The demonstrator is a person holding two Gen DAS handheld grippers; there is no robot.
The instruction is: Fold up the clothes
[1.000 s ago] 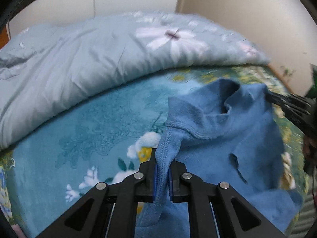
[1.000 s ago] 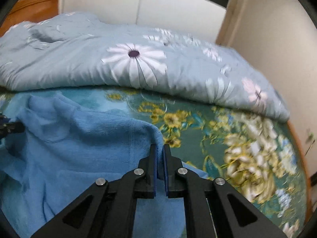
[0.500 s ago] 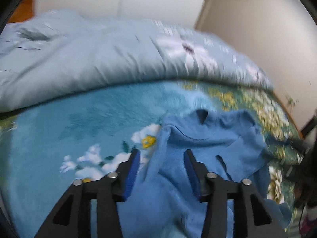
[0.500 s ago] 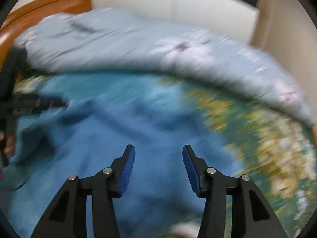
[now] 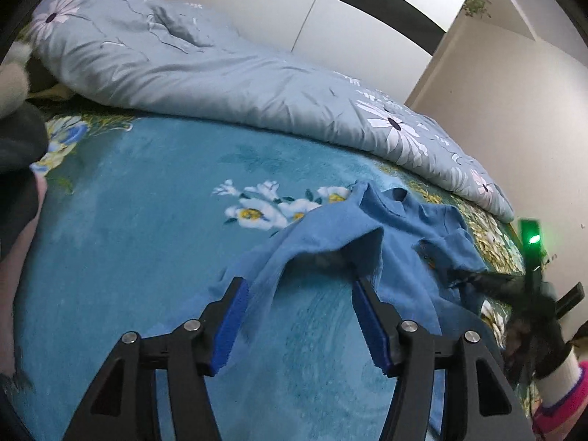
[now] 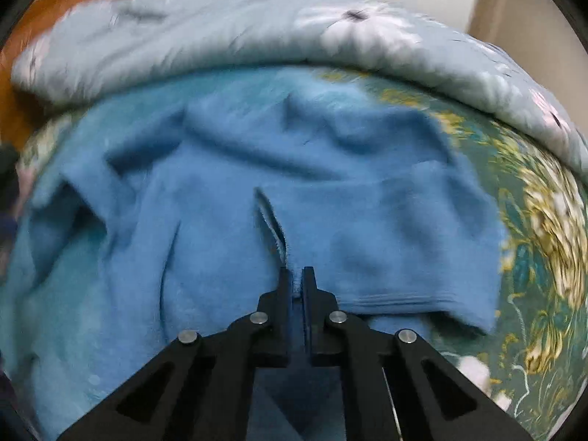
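A blue fleece garment lies rumpled on the teal floral blanket. In the left wrist view my left gripper stands open, its blue pads spread wide around a raised fold of the garment's near edge, gripping nothing. In the right wrist view my right gripper is shut on an edge of the garment beside a slit in the cloth. The right gripper also shows as a blurred black shape at the far right of the left wrist view, held by a gloved hand.
A pale blue quilt with white flowers is heaped along the far side of the bed. A wooden headboard rises at the back left. A beige wall closes the right side. Dark clothing lies at the left edge.
Both grippers let go of the garment about half a second ago. The left has pulled back left and stays open. The right has swung over the garment and shut on its edge.
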